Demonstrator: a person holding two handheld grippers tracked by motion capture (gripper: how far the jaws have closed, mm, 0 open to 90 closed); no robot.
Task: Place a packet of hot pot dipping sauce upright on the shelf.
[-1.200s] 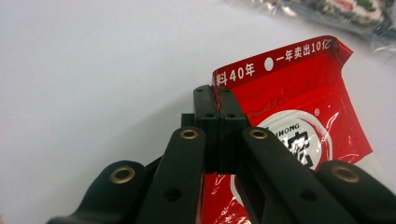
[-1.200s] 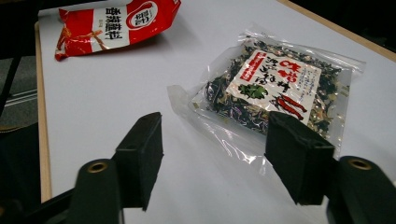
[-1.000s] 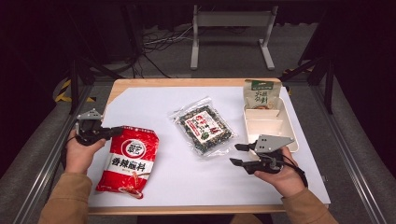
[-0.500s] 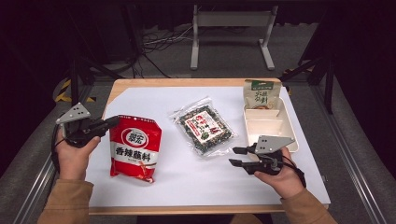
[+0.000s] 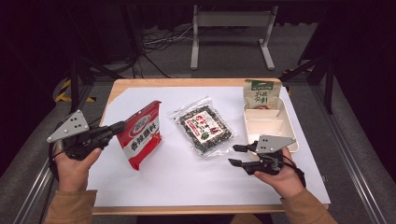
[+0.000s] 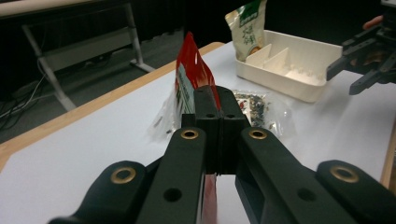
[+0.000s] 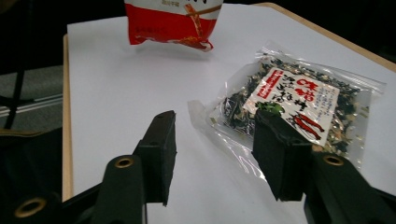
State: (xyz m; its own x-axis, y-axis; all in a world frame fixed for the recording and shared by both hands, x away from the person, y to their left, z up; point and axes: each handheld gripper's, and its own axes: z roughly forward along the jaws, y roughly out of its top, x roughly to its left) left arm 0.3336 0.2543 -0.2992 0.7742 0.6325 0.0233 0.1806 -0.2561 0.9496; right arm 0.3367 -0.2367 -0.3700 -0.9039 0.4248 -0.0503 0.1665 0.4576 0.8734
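Observation:
My left gripper (image 5: 120, 126) is shut on the edge of a red seasoning packet (image 5: 140, 133), which hangs upright over the left of the white sheet. In the left gripper view the closed jaws (image 6: 215, 93) pinch the red packet (image 6: 189, 70) edge-on. My right gripper (image 5: 236, 155) hovers low at the right, open; its jaws have just been opening, with nothing gripped. In the right gripper view (image 7: 224, 140) the corner of a clear packet of dried green flakes (image 7: 294, 100) lies on the table by the right jaw. The red packet (image 7: 173, 21) shows farther off.
The clear flake packet (image 5: 204, 129) lies mid-table. A cream divided tray (image 5: 266, 122) sits at the right, with a green pouch (image 5: 260, 95) leaning at its far end. A white sheet (image 5: 187, 177) covers the wooden table.
My left gripper has risen and drawn back to the left, tipping the red packet from flat on the table to upright. The right hand has stayed where it was.

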